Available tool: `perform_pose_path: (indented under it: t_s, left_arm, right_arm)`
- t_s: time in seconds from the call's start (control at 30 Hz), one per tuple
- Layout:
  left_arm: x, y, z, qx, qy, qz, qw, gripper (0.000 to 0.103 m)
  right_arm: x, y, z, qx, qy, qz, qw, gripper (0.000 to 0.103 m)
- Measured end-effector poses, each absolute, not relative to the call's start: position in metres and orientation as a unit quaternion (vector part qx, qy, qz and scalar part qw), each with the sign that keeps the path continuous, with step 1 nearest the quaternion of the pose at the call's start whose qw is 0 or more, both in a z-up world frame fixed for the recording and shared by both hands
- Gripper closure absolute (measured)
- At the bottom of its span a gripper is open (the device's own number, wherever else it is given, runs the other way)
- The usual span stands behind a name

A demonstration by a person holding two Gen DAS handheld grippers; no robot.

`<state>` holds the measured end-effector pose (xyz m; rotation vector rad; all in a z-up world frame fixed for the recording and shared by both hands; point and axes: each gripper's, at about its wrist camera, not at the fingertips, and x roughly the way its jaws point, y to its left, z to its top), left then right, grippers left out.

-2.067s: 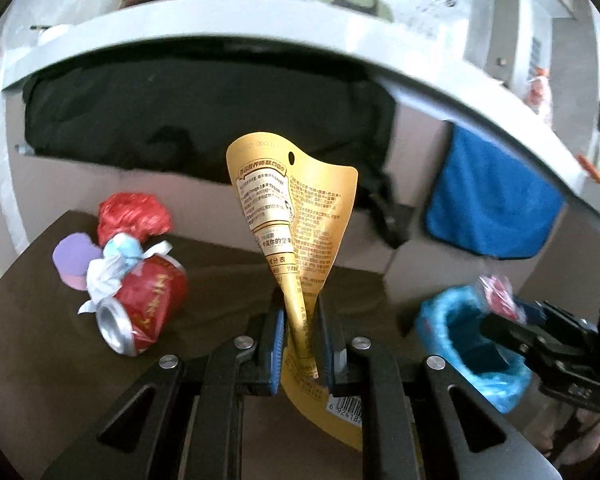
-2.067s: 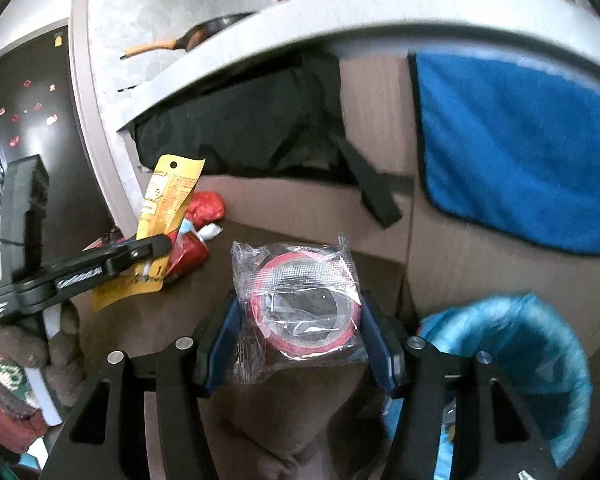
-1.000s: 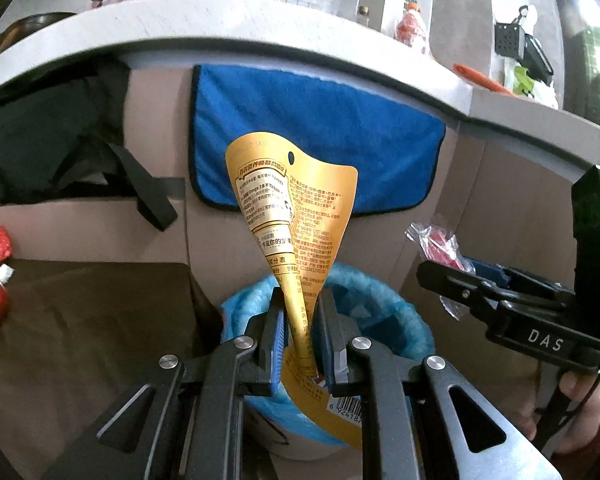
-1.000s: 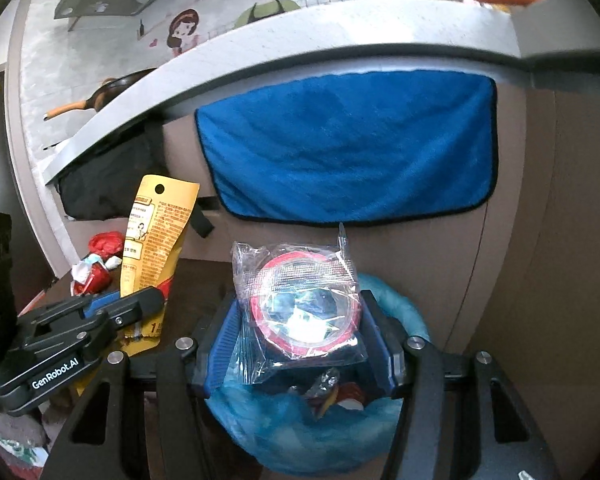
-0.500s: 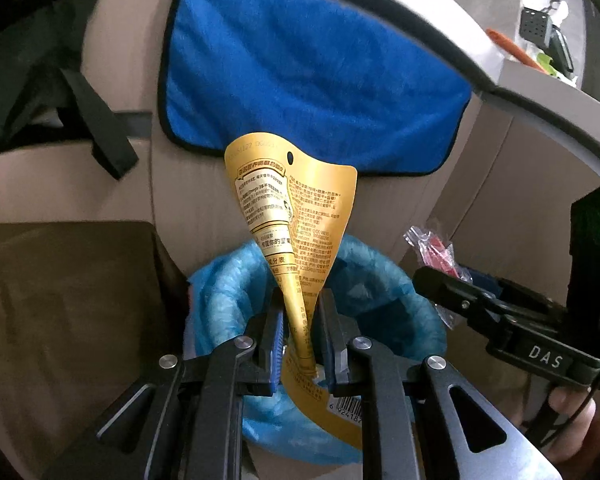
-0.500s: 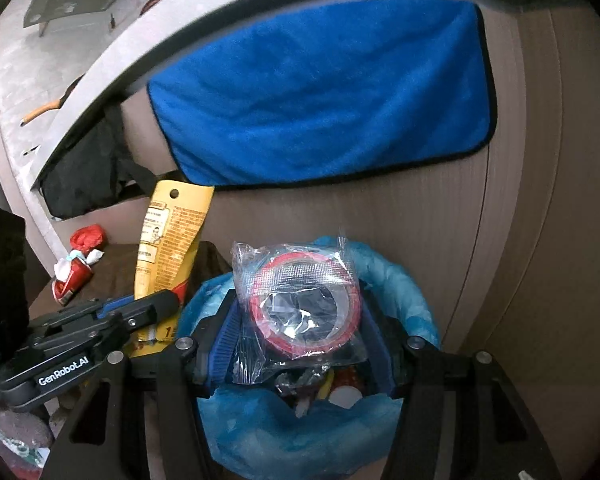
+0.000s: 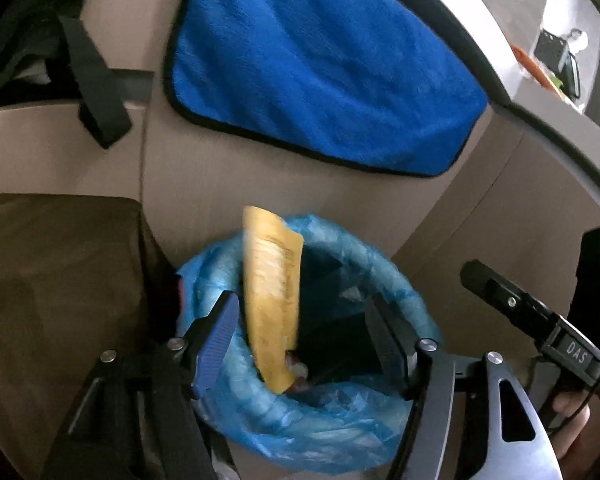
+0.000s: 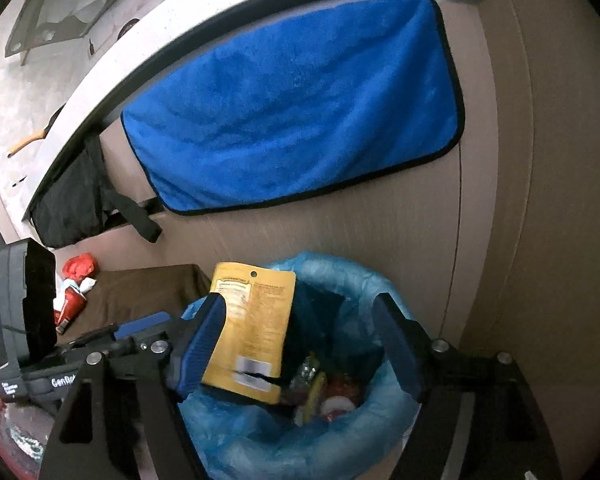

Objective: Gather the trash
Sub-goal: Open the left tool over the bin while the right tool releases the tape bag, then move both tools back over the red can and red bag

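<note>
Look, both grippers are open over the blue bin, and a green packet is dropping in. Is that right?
Nearly. The packet is yellow, not green; the right wrist view shows it clearly. Both the left gripper and right gripper are open over the blue bin.

Blue towel [image 8: 292, 108] on beige cabinet front [image 8: 496, 184]; grey counter edge [image 8: 204, 28] above; dim light.

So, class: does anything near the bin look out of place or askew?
Yes. The yellow packet stands tilted, half out of the blue-lined bin. Both grippers are open. A red can and wrappers lie on the brown surface.
</note>
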<state>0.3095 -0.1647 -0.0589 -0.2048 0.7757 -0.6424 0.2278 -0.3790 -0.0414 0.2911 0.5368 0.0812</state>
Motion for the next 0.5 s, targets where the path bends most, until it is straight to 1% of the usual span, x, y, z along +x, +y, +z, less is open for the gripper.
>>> perform_pose_path:
  t_s: [0.17, 0.33, 0.5]
  left_arm:
    - [0.301, -0.133, -0.043, -0.125, 0.353, -0.308, 0.874, 0.035]
    - [0.286, -0.093, -0.029, -0.107, 0.337, -0.276, 0.894, 0.035]
    - [0.264, -0.029, -0.020, -0.080, 0.310, -0.218, 0.922, 0.035]
  right_arm:
    - [0.220, -0.370, -0.028, 0.135, 0.258, 0.042, 0.956, 0.030]
    - [0.211, -0.349, -0.013, 0.121, 0.252, 0.061, 0.958, 0.030]
    - [0.210, -0.309, -0.003, 0.090, 0.249, 0.092, 0.960, 0.029]
